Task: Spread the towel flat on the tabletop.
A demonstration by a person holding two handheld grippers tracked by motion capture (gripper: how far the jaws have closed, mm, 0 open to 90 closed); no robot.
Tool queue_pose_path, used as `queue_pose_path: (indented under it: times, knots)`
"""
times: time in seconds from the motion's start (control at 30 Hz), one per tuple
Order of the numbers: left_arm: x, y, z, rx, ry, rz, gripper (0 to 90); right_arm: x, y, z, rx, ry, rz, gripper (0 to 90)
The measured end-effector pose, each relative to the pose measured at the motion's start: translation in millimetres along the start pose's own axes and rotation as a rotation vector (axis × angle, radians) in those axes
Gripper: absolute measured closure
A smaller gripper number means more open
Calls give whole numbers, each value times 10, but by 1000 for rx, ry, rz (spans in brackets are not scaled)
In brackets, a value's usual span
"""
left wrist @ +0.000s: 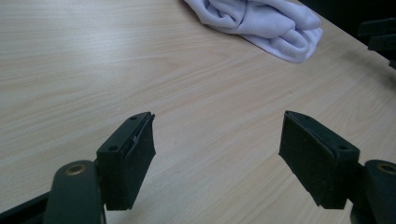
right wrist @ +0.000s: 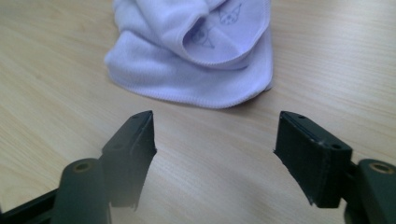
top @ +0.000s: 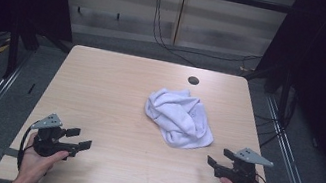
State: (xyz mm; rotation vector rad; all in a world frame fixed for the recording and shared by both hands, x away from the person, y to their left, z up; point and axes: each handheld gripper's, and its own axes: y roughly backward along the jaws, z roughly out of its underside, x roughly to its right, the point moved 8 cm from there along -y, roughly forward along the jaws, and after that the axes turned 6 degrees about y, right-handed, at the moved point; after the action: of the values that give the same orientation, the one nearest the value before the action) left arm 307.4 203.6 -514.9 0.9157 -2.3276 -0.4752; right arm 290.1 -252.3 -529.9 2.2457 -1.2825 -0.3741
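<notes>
Table: a light wood table (top: 110,92) sits in a dark room, with a small round hole (top: 193,80) near its far edge.
Cloth: a white cloth (top: 179,117) lies bunched up on the table, a bit right of the middle. It has small drawings on it.
Left gripper: the left gripper (top: 79,139) is near the front left corner, held by a hand (top: 40,158). Its jaws are wide apart and hold nothing.
Right gripper: the right gripper (top: 218,157) is near the front right, close to the cloth but not touching it. Its jaws are wide apart too, with nothing between them.
</notes>
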Motion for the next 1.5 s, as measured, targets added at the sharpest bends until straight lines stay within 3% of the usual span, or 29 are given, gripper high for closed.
queue_pose_path:
  times: [0.17,0.2,0.23,0.27,0.4,0.47,0.5,0.53,0.6,0.67,0.7,0.73,0.8,0.9,1.03,1.1,1.23,1.27,1.3,1.33,1.43,1.47,1.5]
  knots:
    - [-37,-21,-10,1,17,-7,263,-72,-11,-42,20,-14,-60,298]
    - [-34,-23,-7,-4,23,3,310,-89,-2,-39,-4,-3,-91,342]
    - [-37,-26,-5,-7,16,-1,310,-89,-2,-39,-4,-3,-91,342]
    - [-36,-28,0,-13,8,-2,312,-124,20,-43,-7,-37,-149,363]
    - [-16,-31,-12,0,2,-21,301,-165,31,-58,-17,-22,-177,361]
    - [-5,-6,-38,17,2,-40,313,-193,19,-159,-12,10,-170,317]
    - [5,3,-49,28,8,-33,313,-193,19,-159,-12,10,-170,317]
    - [14,4,-53,33,4,-22,371,-210,-31,-287,5,13,-174,315]
    - [10,-5,-50,26,4,-17,371,-215,-60,-328,9,20,-174,315]
    - [-14,-34,-51,16,18,-23,370,-218,-231,-479,-3,32,-198,314]
    - [-17,-50,-55,17,46,-11,370,-218,-231,-479,-3,32,-198,314]
    - [-30,-71,-54,4,52,-10,392,-174,-376,-605,-21,42,-208,302]
    - [-25,-80,-58,6,25,-5,411,-152,-421,-655,-17,42,-214,302]
    - [19,-70,-64,24,-37,12,486,-50,-644,-862,-19,38,-212,319]
    - [44,-41,-110,77,-16,54,525,-12,-802,-942,-31,28,-228,322]
    - [41,-37,-110,77,-17,61,543,9,-971,-946,-55,19,-239,322]
    - [64,-53,-109,70,6,77,525,-7,-1145,-900,-88,10,-264,349]
    - [79,-64,-93,54,2,89,516,-16,-1199,-884,-89,12,-265,354]
    - [93,-79,-71,37,-21,74,516,-21,-1253,-867,-87,7,-266,354]
    - [121,-109,-32,7,-38,66,475,-41,-1346,-819,-95,2,-269,368]
    - [131,-126,-17,-17,-40,72,433,-83,-1419,-749,-120,-4,-283,423]
    - [126,-124,-17,-21,-35,69,384,-121,-1461,-683,-134,-14,-296,486]
    - [126,-121,-18,-25,-18,76,384,-121,-1461,-683,-134,-14,-296,486]
